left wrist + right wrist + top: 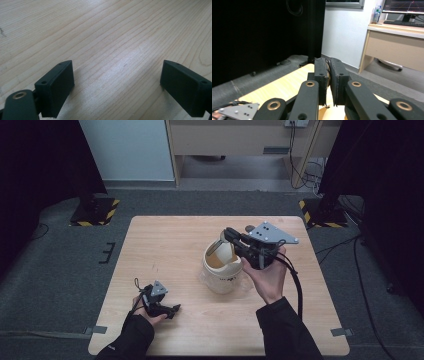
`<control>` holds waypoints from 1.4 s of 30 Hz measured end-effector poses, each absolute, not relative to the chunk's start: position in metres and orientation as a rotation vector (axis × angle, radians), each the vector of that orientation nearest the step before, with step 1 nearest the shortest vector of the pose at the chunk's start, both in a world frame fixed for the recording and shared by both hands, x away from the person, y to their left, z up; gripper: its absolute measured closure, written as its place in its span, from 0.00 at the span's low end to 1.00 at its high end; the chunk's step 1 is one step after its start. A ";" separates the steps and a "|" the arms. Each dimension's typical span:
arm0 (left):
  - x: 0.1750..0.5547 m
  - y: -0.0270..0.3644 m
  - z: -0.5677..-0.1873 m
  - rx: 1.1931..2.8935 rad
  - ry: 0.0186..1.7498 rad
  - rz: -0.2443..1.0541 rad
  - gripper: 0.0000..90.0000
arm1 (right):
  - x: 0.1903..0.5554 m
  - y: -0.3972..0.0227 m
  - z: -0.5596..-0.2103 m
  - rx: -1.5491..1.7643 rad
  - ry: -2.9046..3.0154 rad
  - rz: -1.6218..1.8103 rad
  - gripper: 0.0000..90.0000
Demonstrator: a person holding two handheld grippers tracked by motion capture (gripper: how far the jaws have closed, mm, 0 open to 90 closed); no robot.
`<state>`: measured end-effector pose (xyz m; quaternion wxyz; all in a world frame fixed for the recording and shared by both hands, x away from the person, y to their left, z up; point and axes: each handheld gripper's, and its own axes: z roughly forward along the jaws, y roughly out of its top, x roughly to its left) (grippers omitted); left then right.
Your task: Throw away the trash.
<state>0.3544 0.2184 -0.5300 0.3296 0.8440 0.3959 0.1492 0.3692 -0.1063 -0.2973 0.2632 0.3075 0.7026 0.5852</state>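
A translucent white container (223, 279) stands near the middle of the wooden table (165, 240). A cream-coloured cup (222, 254) with a brown inside sits tilted in its mouth. My right gripper (226, 234) comes in from the right and is shut on the cup's upper rim. In the right gripper view the jaws (329, 61) stand almost together with a thin edge pinched between them. My left gripper (175, 309) rests low on the table near the front left, apart from the container. It is open (117, 65), with bare wood between its pads (58, 82).
Grey carpet surrounds the table. Black stands with yellow-striped feet (94, 211) flank the far corners, and cables (360, 270) run along the floor at the right. A wooden desk (397, 42) and a white wall (342, 32) lie beyond the table's far edge.
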 end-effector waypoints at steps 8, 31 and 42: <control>0.354 0.218 -0.530 2.209 1.033 0.389 0.12 | 0.374 -0.091 -0.309 0.798 1.918 1.431 0.94; 0.355 0.218 -0.530 2.211 1.029 0.386 0.11 | 0.382 -0.061 -0.342 0.784 2.002 1.283 0.86; 0.354 0.217 -0.534 2.206 1.006 0.386 0.04 | 0.378 -0.106 -0.327 0.871 1.882 1.419 0.64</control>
